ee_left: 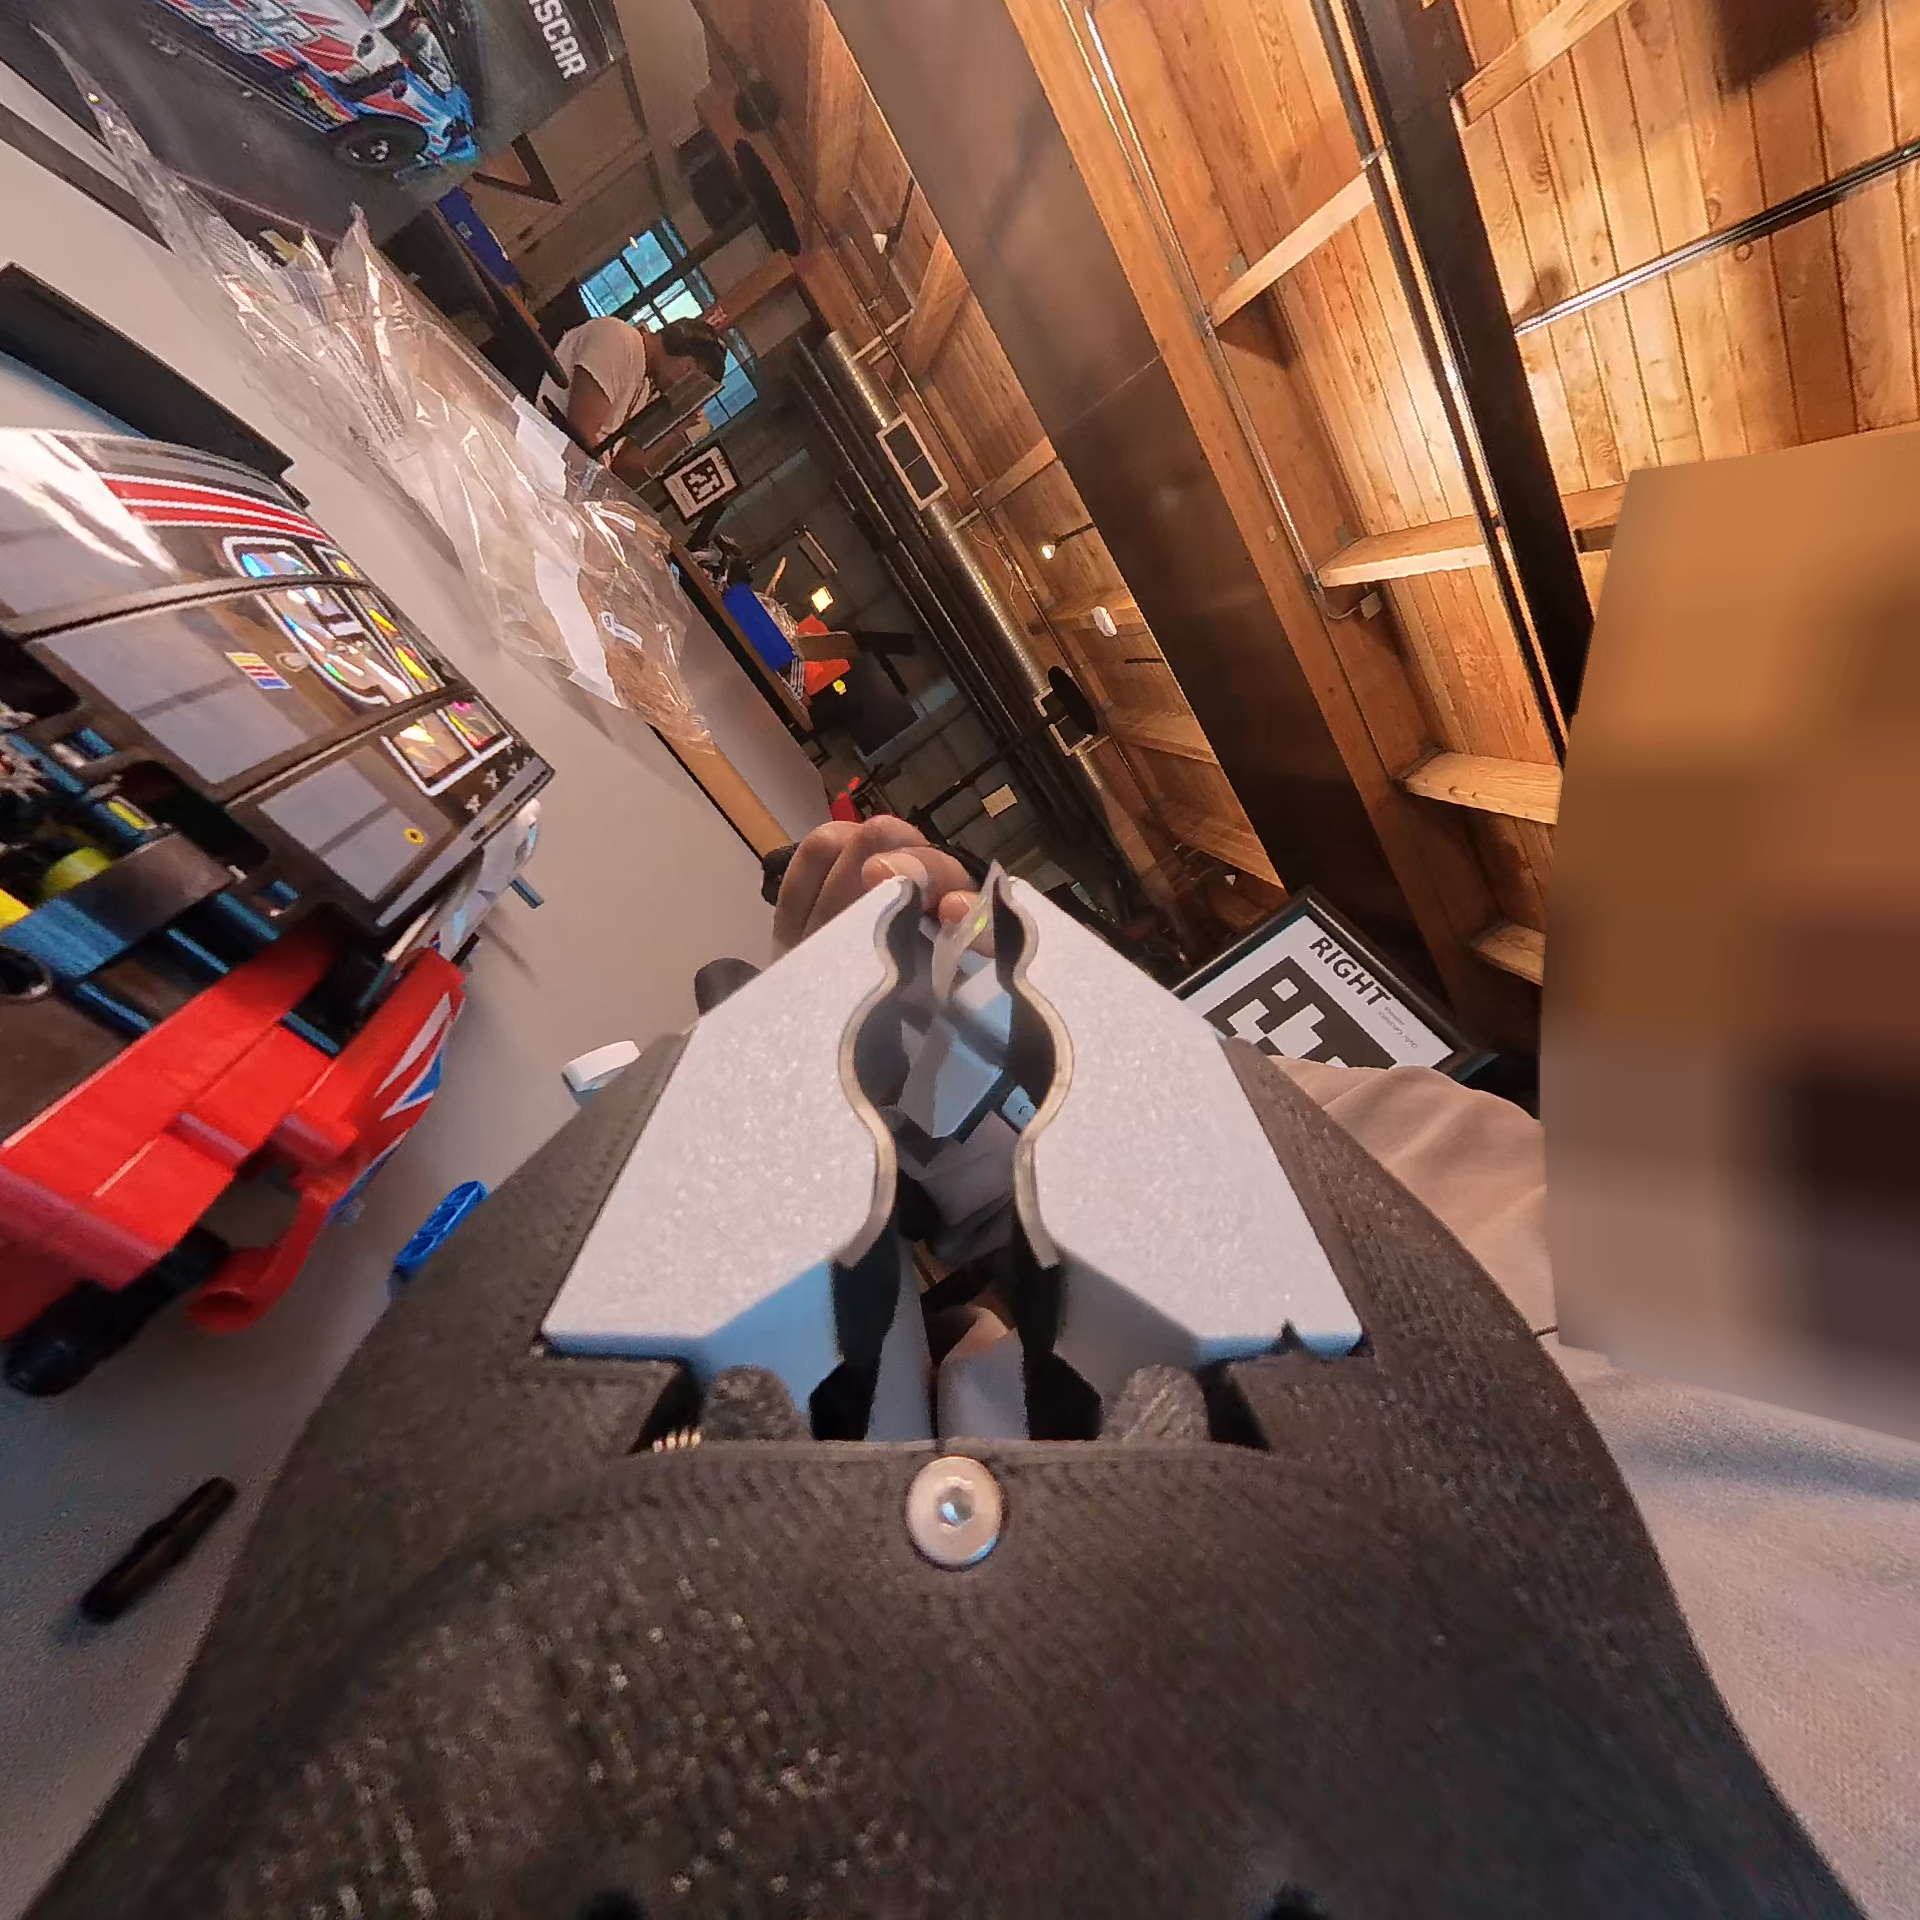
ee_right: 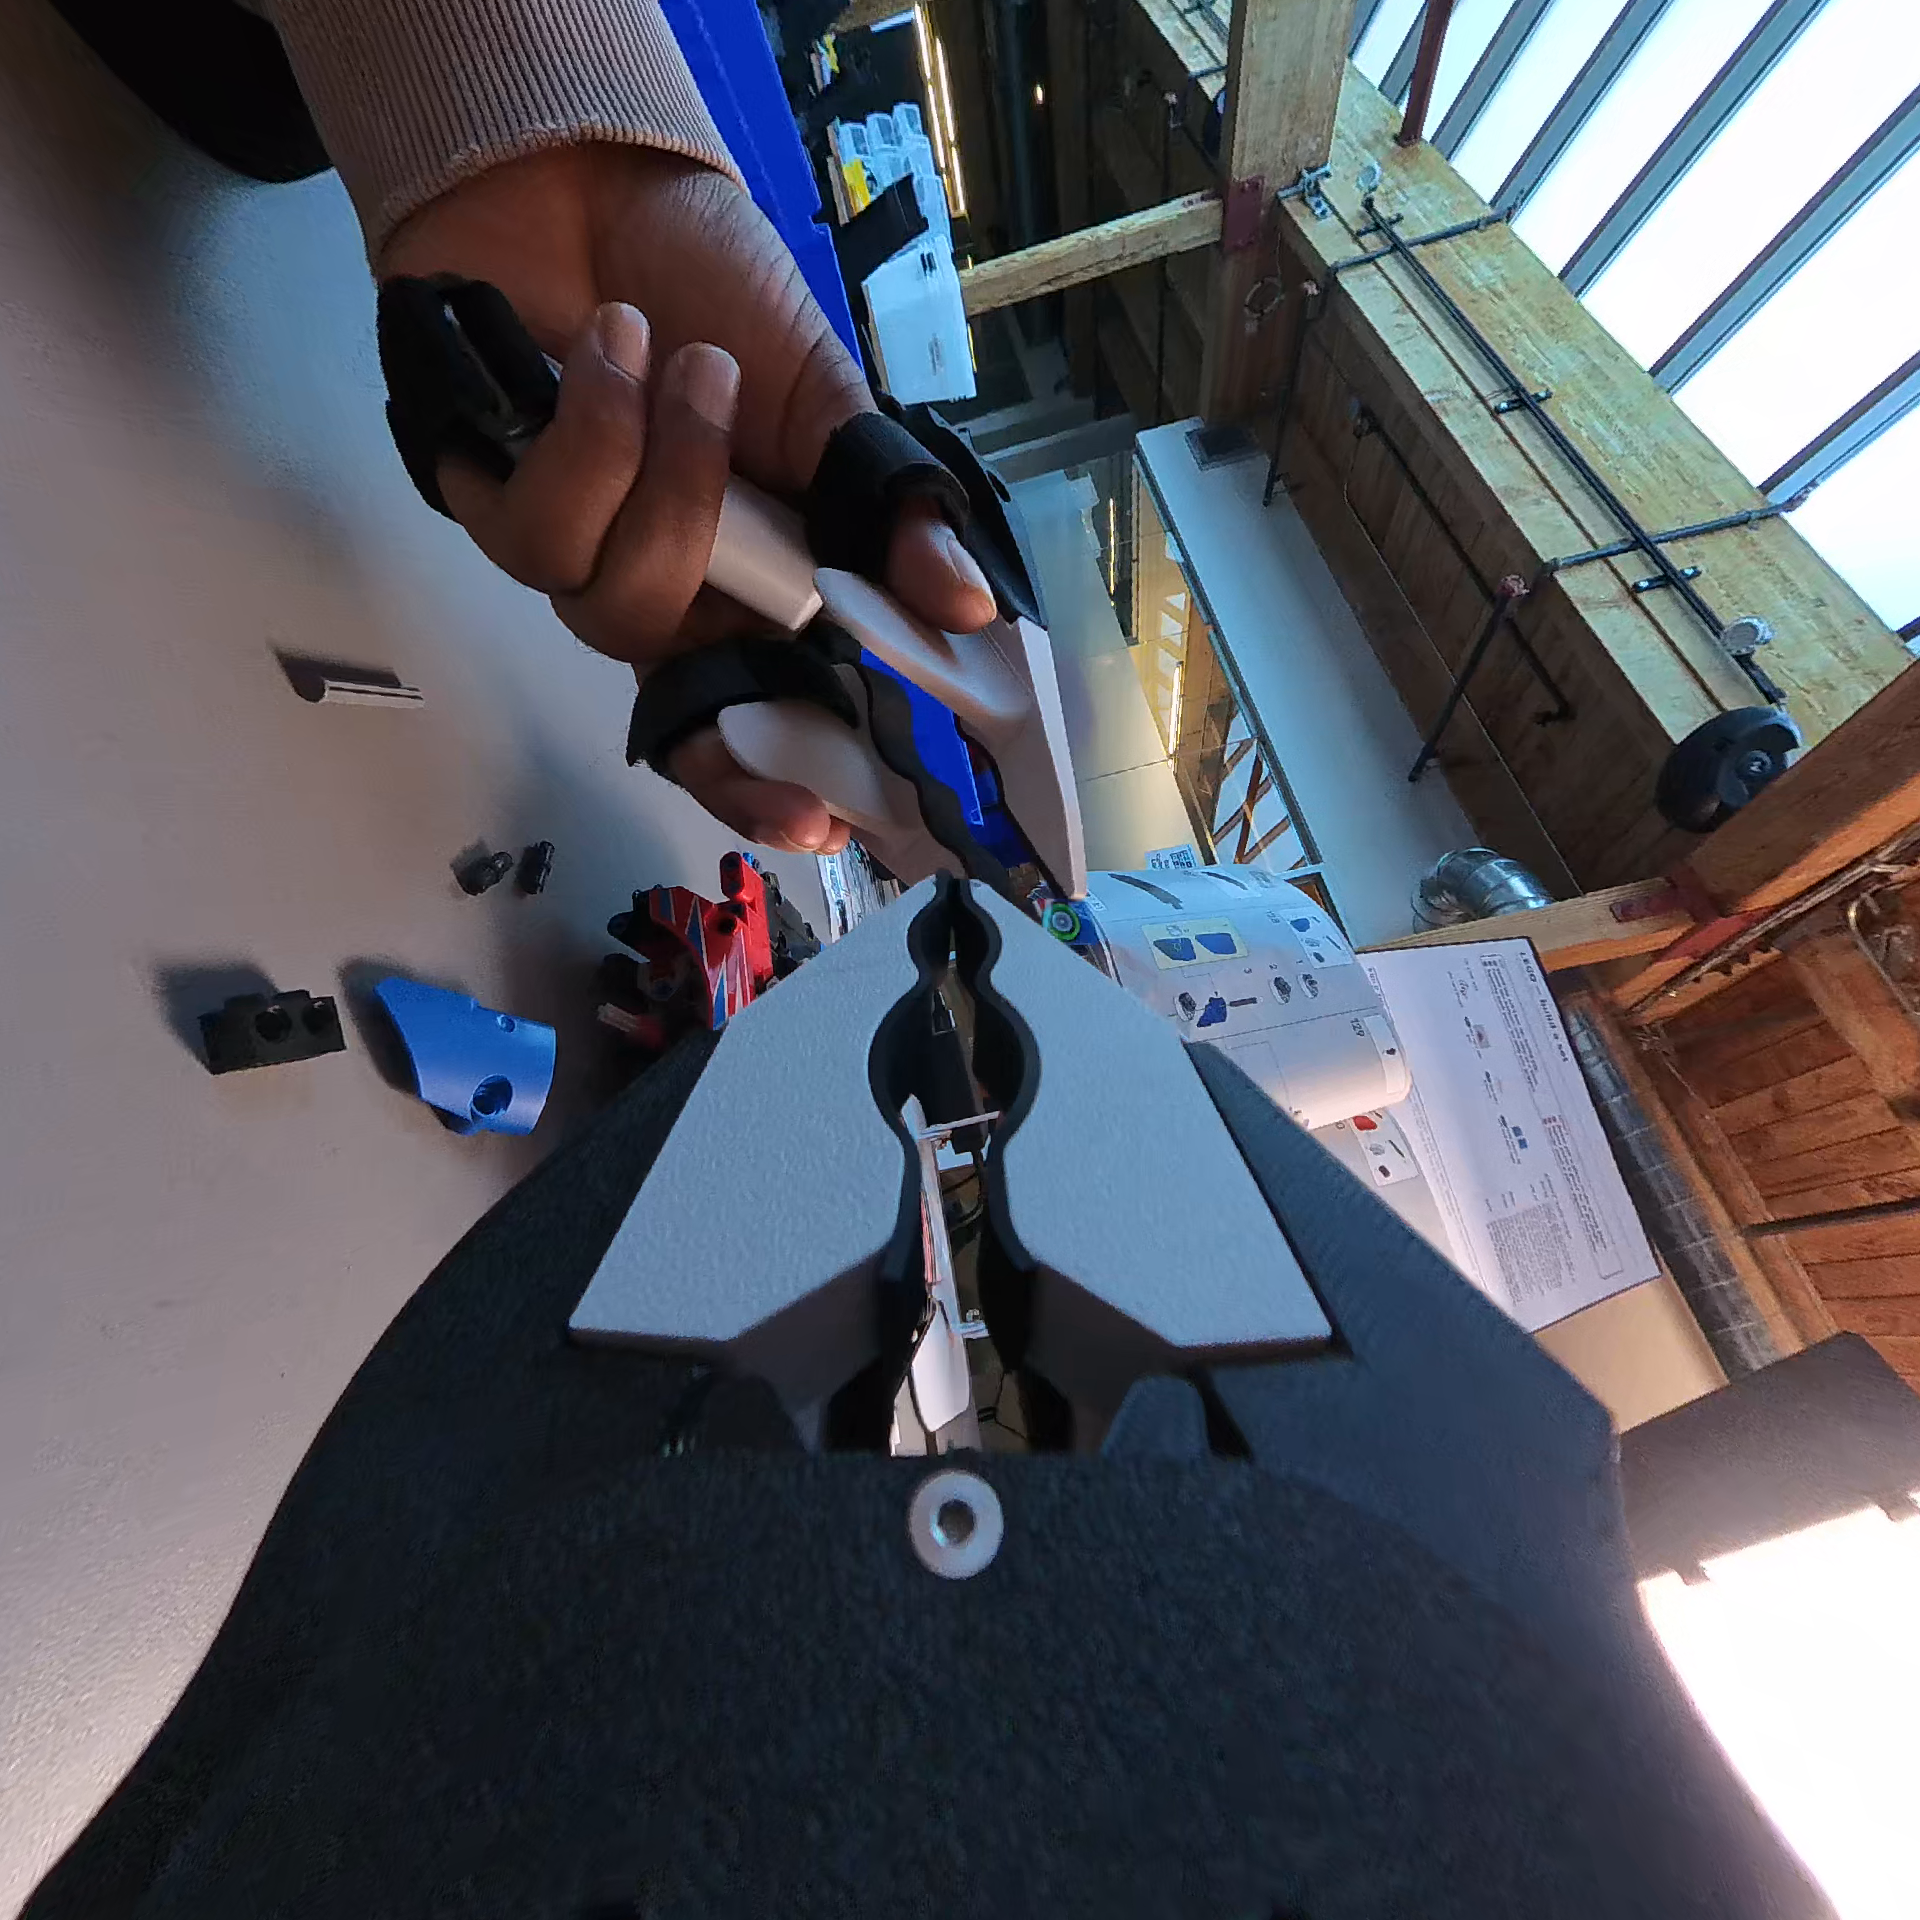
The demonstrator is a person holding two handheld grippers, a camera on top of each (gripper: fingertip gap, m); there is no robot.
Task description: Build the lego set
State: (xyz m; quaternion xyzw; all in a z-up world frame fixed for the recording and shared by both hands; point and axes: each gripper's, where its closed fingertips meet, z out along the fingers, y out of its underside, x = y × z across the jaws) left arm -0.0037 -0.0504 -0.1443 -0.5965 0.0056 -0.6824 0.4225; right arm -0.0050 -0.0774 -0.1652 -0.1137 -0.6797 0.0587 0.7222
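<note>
**Left wrist view:** A grey worktop (ee_left: 644, 852) runs under a ceiling of warm timber planks and exposed ducts in a large workshop. The lego car (ee_left: 208, 831) sits at the left on the worktop, with a red body, black roof bars and glossy stickers over its windows. Crumpled clear plastic bags (ee_left: 468, 468) lie beyond it, and the printed box (ee_left: 312, 73) is at the far end. A blue beam (ee_left: 442, 1231) and a black pin (ee_left: 156, 1548) lie near the car. The left tool (ee_left: 951, 904), with matt grey fingers on a rough black body, has a slim gap at its tips. A thin clear sliver (ee_left: 956, 951) sits in that gap, and it is unclear whether the tool grips it.

**Right wrist view:** The right tool (ee_right: 948, 888) has its tips pressed together, with nothing visible between them. A hand (ee_right: 644, 436) in black straps holds the other tool just beyond. On the worktop to the left lie a blue curved panel (ee_right: 468, 1049), a black holed brick (ee_right: 272, 1029), two black pins (ee_right: 504, 868) and a red sub-assembly (ee_right: 707, 940). The open instruction booklet (ee_right: 1247, 977) is to the right, below bright windows.
</note>
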